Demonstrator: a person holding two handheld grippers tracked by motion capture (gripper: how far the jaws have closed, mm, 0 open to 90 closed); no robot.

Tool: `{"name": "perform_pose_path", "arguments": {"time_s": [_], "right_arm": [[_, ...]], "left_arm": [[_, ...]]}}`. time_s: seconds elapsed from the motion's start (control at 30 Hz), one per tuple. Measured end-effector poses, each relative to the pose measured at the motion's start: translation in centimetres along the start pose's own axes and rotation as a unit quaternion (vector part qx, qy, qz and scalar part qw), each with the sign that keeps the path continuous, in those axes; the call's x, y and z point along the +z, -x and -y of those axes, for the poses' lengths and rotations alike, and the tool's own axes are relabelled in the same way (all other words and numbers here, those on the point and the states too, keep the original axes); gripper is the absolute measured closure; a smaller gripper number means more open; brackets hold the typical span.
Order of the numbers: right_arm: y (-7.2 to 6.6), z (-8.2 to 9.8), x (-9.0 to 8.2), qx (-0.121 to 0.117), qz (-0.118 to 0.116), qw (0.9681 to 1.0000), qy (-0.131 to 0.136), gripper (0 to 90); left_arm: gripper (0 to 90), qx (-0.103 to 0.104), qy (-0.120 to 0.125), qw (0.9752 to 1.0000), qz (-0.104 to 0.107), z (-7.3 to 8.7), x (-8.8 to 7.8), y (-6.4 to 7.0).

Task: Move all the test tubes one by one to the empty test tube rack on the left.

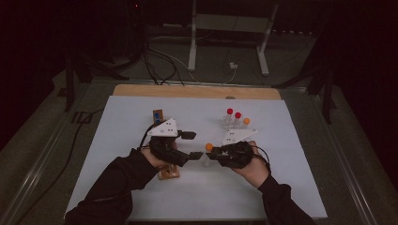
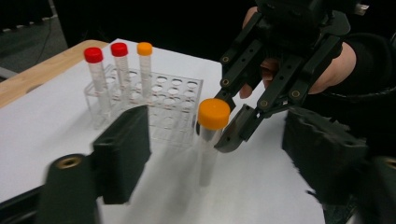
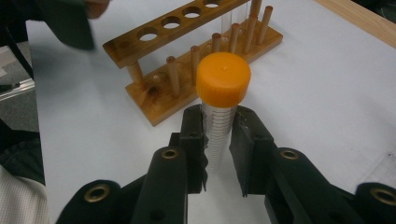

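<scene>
Right claw [image 3: 218,140] pinched upright orange-capped tube [image 3: 221,100] just below its cap, above white tabletop [image 3: 327,93], near wooden rack [image 3: 187,60]. Left claw [image 2: 215,154] spread, flanking tube without touching.

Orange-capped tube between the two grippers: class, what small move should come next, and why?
Probably close the left gripper on the lower body of the orange-capped tube. The right gripper clamps the tube just under its cap, holding it upright, while the left jaws stand apart on either side of it, not yet touching.
</scene>
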State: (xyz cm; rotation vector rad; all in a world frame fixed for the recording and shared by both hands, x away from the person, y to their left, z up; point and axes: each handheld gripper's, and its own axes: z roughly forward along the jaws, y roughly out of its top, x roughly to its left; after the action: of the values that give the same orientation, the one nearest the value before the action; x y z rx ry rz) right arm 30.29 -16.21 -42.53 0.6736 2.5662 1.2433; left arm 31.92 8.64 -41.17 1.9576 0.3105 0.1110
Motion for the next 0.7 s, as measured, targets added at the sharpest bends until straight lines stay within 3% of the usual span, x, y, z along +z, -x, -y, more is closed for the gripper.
{"name": "perform_pose_path", "arguments": {"time_s": [0.27,0.47,0.7], "right_arm": [[-0.3,-0.1,0.3,-0.004,-0.005,1.0000,-0.002,75.1],[-0.5,-0.2,0.3,-0.004,-0.008,1.0000,-0.001,75.1],[-0.5,-0.3,0.3,-0.004,-0.010,0.9999,0.002,75.1]], "left_arm": [[51.5,0.010,-0.010,0.9999,-0.004,-0.2,1.3,0.2],[60.2,0.016,-0.016,0.9997,-0.008,-0.3,1.9,0.3],[70.2,0.020,-0.022,0.9995,0.005,-0.2,2.3,0.1]]}}
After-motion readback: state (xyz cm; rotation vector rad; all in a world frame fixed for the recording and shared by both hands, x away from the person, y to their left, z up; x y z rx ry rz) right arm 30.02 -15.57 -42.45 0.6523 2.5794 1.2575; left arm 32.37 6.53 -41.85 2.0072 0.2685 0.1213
